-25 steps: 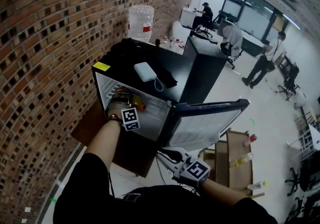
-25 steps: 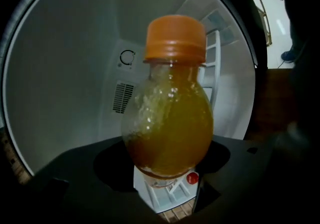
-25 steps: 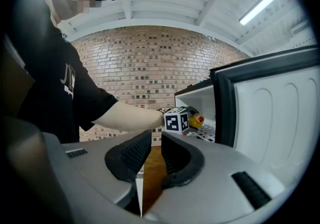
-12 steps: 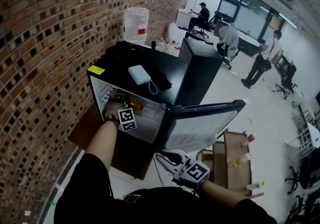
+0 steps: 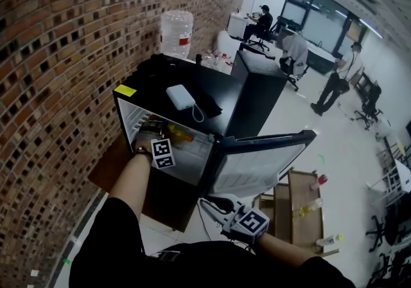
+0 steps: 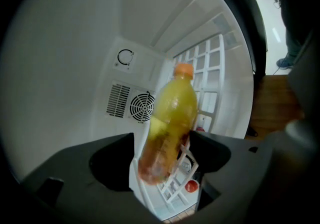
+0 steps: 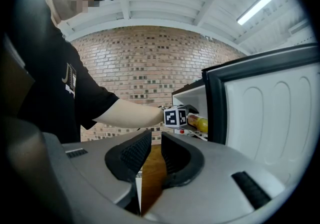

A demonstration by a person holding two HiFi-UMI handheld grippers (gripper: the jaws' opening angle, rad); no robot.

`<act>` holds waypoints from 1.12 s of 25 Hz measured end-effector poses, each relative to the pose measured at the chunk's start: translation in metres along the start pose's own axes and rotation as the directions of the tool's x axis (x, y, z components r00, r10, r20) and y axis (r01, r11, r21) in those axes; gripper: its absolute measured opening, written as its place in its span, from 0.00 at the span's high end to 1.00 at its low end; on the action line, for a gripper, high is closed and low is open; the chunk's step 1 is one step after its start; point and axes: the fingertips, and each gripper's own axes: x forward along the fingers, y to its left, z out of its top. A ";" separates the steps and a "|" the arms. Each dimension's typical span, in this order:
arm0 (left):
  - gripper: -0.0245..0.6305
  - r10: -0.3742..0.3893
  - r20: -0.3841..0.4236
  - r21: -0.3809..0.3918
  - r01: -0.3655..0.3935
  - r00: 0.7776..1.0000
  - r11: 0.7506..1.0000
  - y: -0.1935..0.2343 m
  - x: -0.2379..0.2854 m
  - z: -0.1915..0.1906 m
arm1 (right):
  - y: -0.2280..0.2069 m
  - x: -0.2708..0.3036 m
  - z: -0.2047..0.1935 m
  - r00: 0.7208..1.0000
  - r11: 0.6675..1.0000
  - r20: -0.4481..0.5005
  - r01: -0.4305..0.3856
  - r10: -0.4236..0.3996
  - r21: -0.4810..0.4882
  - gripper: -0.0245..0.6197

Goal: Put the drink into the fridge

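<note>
A yellow drink bottle [image 6: 172, 118] with an orange cap sits between the jaws of my left gripper [image 6: 162, 140], which is shut on its lower body. Bottle and gripper are inside the white interior of the small black fridge [image 5: 138, 97], above a wire shelf [image 6: 212, 93]. From the head view, the left gripper [image 5: 154, 129] is in the fridge's mouth with the bottle [image 5: 180, 132] pointing inward. The fridge door [image 5: 257, 161] stands swung open to the right. My right gripper [image 5: 215, 203] hangs low below the door, shut and holding nothing [image 7: 152, 143].
A white power bank [image 5: 181, 96] and a dark cloth lie on the fridge top, with a water jug [image 5: 176, 33] behind. A brick wall runs along the left. A wooden crate [image 5: 302, 206] with bottles is on the floor at right. People are far back.
The left gripper stays in the fridge's mouth with the bottle, which now shows a little farther inside. The right gripper has hardly moved.
</note>
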 end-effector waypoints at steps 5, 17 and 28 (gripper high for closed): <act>0.42 0.019 0.018 -0.035 -0.018 1.000 0.999 0.005 -0.002 0.002 | 0.000 0.002 0.002 1.000 1.000 -0.005 -0.002 0.002 0.002 0.83; 0.45 0.055 0.151 -0.421 0.014 0.987 0.907 0.003 -0.046 -0.003 | 0.003 -0.003 -0.002 1.000 1.000 0.005 -0.018 0.018 0.001 0.83; 0.53 0.100 0.396 -0.789 0.282 0.913 0.546 -0.037 -0.153 0.024 | 0.001 -0.032 -0.014 1.000 1.000 0.014 -0.028 0.028 0.006 0.83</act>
